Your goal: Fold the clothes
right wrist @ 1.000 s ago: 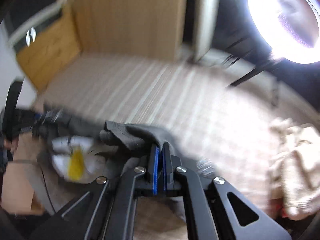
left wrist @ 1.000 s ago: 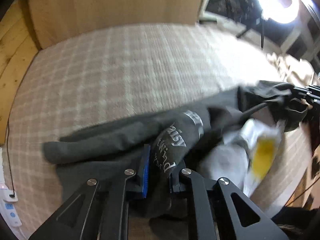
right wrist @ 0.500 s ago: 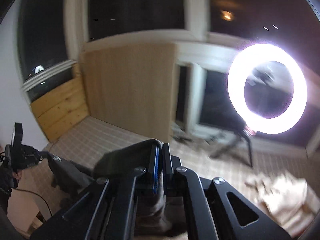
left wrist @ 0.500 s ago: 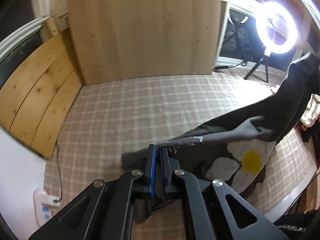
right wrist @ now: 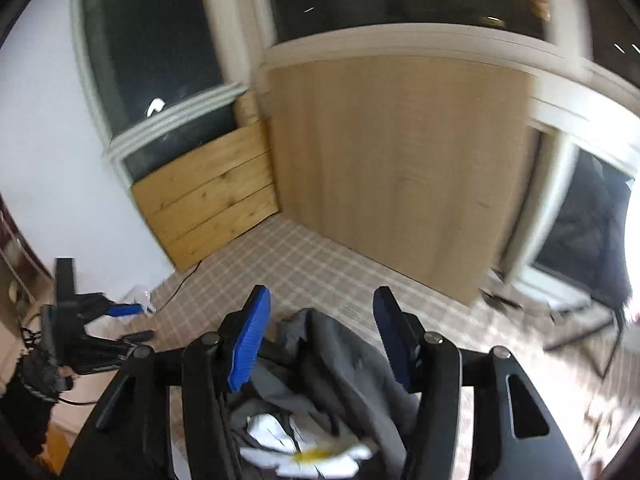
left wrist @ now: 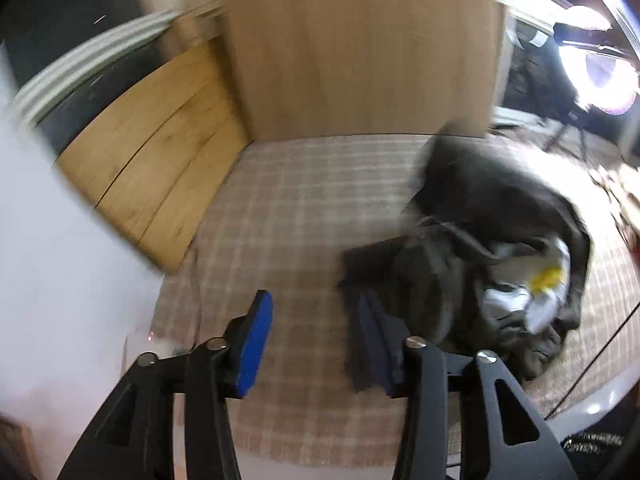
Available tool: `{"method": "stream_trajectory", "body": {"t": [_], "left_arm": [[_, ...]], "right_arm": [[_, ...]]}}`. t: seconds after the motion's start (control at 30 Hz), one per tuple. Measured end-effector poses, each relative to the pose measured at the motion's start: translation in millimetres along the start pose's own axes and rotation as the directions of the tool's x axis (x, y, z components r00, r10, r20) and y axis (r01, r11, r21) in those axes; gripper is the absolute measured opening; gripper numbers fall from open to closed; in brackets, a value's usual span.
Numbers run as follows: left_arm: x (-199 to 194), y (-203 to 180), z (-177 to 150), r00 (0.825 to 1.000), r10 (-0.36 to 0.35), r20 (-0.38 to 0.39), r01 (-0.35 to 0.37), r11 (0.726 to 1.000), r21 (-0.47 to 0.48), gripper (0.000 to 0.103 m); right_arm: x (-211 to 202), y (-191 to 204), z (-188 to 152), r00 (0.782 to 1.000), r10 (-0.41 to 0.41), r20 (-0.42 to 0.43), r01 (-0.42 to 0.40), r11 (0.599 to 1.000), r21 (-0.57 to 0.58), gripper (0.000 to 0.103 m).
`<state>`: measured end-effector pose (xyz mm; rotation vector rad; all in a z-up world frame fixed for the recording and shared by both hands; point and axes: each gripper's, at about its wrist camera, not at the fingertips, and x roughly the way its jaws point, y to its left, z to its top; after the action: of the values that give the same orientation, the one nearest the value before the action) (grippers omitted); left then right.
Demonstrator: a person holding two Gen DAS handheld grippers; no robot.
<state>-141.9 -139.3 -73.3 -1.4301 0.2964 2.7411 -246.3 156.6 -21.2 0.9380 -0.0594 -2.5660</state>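
Note:
A dark grey sweatshirt (left wrist: 472,264) with a white and yellow daisy print lies crumpled on the checked surface (left wrist: 304,216), blurred by motion. My left gripper (left wrist: 312,336) is open and empty, with the garment just right of its right finger. My right gripper (right wrist: 320,328) is open above the same sweatshirt (right wrist: 332,368), which lies under and between its fingers; the daisy print (right wrist: 304,448) shows low in that view. The left gripper also shows at the left of the right wrist view (right wrist: 124,310).
A wooden board (left wrist: 356,52) stands at the back and plank panels (left wrist: 156,176) at the left. A ring light (left wrist: 600,72) glares at the right. A cable (right wrist: 180,284) runs along the left edge. The front edge of the surface lies close below the left gripper.
Both grippers have opened and let go of the sweatshirt. It has dropped from being held up into a crumpled heap on the surface. Both views have swung.

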Motion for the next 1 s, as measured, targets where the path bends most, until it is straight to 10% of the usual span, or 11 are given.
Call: {"method": "stream_trajectory", "body": {"t": [0.13, 0.23, 0.5, 0.57, 0.63, 0.77, 1.0], "left_arm": [[18.5, -69.1, 48.2, 0.99, -0.141, 0.024, 0.133, 0.97, 0.202, 0.05], [41.2, -133.9, 78.5, 0.966, -0.26, 0.005, 0.239, 0.897, 0.372, 0.06], [148.2, -271.8, 87.6, 0.94, -0.277, -0.199, 0.33, 0.594, 0.733, 0.063], [171.9, -288.5, 82.5, 0.946, -0.234, -0.226, 0.32, 0.547, 0.773, 0.04], [184.2, -287.6, 88.2, 0.924, -0.26, -0.281, 0.381, 0.565, 0.732, 0.008], [180.0, -268.1, 102.9, 0.882, -0.36, -0.304, 0.469, 0.599, 0.649, 0.006], [167.2, -217.8, 130.4, 0.895, -0.397, -0.202, 0.438, 0.7, 0.564, 0.005]], "right_arm": [[-20.0, -53.4, -89.1, 0.969, -0.232, -0.079, 0.239, 0.967, 0.085, 0.069], [-4.1, -88.2, -178.4, 0.937, -0.248, -0.246, 0.306, 0.923, 0.234, 0.069], [26.6, -64.8, -297.0, 0.939, -0.076, -0.336, 0.244, 0.836, 0.492, 0.069], [27.8, -52.3, -300.4, 0.935, -0.096, -0.34, 0.256, 0.849, 0.463, 0.069], [31.0, -42.7, -300.6, 0.931, -0.104, -0.351, 0.261, 0.861, 0.437, 0.069], [42.2, -30.5, -302.3, 0.924, -0.073, -0.376, 0.24, 0.876, 0.419, 0.069], [60.2, 5.5, -303.9, 0.922, -0.019, -0.388, 0.173, 0.914, 0.368, 0.069]]}}
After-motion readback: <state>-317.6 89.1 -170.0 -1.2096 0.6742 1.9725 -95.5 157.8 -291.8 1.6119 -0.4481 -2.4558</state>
